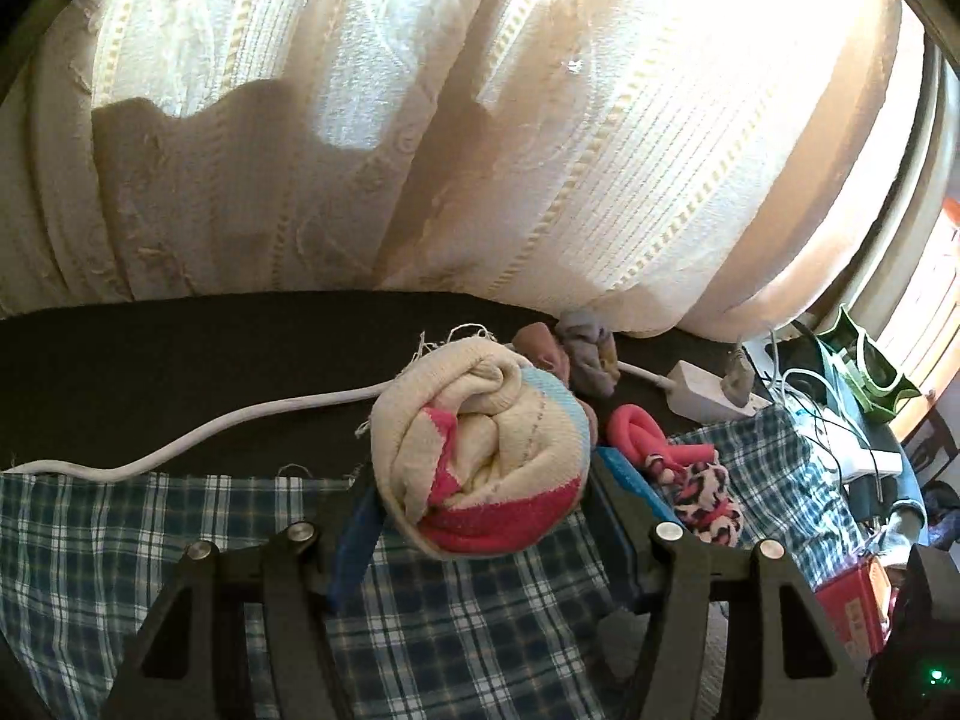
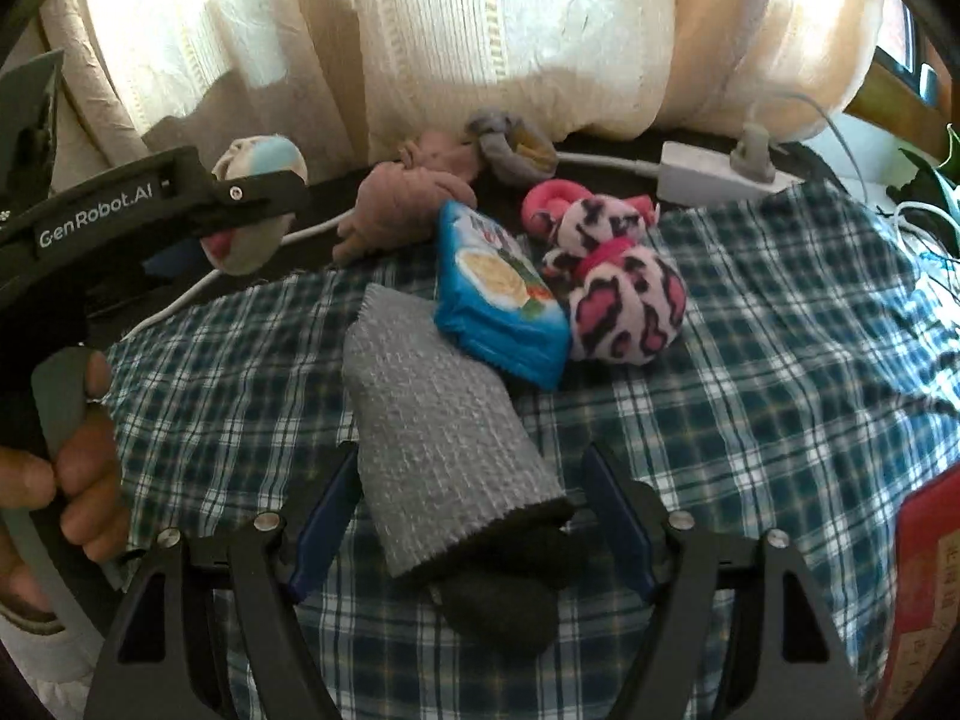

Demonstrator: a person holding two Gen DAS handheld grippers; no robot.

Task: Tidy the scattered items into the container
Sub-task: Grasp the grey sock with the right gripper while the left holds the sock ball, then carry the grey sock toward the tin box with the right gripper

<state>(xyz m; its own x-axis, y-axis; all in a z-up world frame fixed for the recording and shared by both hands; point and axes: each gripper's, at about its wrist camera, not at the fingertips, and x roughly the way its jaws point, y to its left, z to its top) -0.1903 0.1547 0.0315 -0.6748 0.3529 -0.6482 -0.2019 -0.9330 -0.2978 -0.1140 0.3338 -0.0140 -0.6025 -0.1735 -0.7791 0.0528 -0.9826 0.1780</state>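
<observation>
Sock ball (image 1: pixel 480 456) — between left hand-held gripper (image 1: pixel 486 498) fingers.

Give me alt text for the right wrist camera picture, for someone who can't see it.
The right gripper, open, straddles a grey sock on a blue plaid cloth. Beyond lie a blue snack packet and a pink leopard-print toy; at left, the left gripper holds a rolled sock.
</observation>
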